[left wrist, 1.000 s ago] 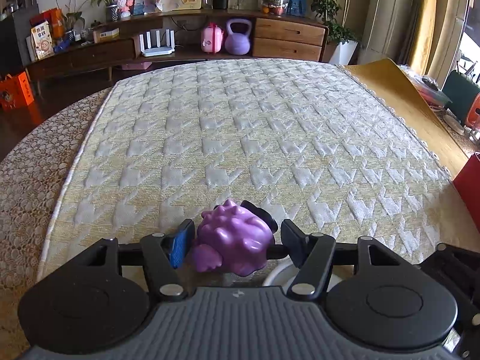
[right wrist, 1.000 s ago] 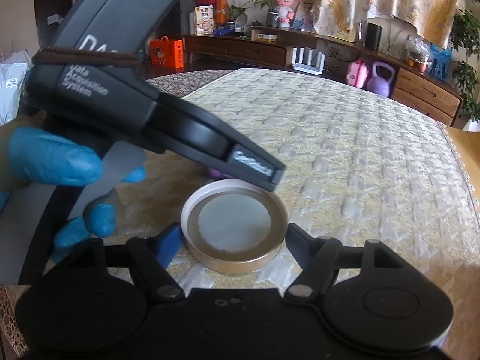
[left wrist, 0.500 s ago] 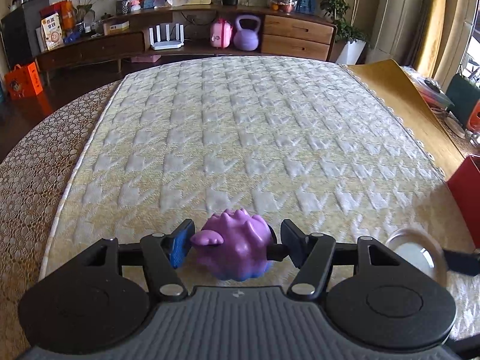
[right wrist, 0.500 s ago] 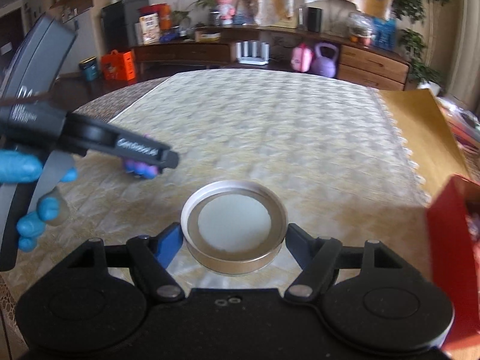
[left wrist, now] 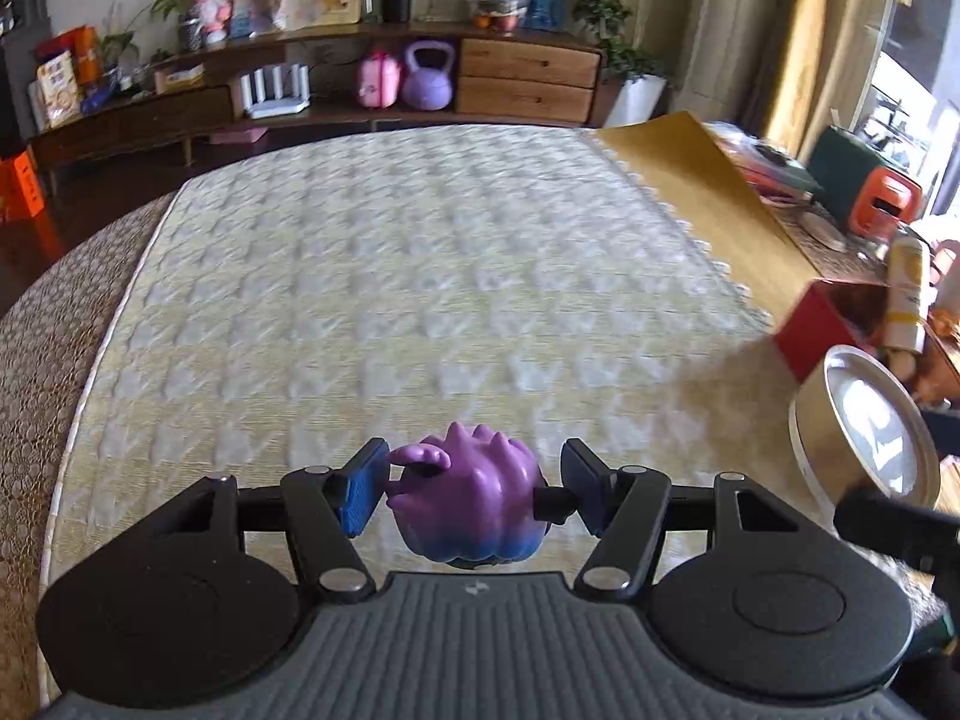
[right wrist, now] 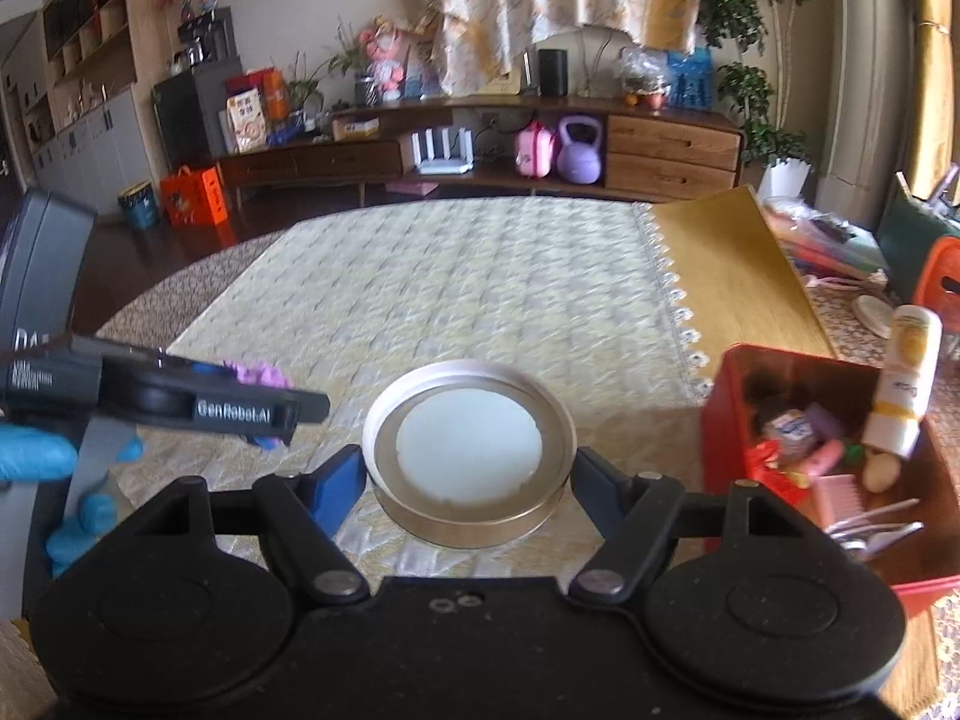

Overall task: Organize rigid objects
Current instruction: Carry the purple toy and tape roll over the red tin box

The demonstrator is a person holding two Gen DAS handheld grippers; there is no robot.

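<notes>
A purple spiky toy figure (left wrist: 471, 495) hangs above the quilted table cover, with my left gripper (left wrist: 471, 486) shut on it. A round metal lid (right wrist: 469, 453) with a white inside sits between the pads of my right gripper (right wrist: 469, 483), which is shut on it and carries it in the air. The lid (left wrist: 867, 432) also shows tilted at the right edge of the left wrist view. In the right wrist view the left gripper (right wrist: 264, 411) with the purple toy (right wrist: 258, 375) is at the left, held by a blue-gloved hand (right wrist: 36, 459).
A red box (right wrist: 744, 384) with several small items stands at the table's right side, a cream bottle (right wrist: 903, 381) leaning in it. The quilted yellow cover (left wrist: 420, 276) spans the table. A sideboard with clutter lines the far wall.
Both grippers have risen and swung to the right with their loads. The red box has come into view in both views, and the left gripper now sits farther left in the right wrist view.
</notes>
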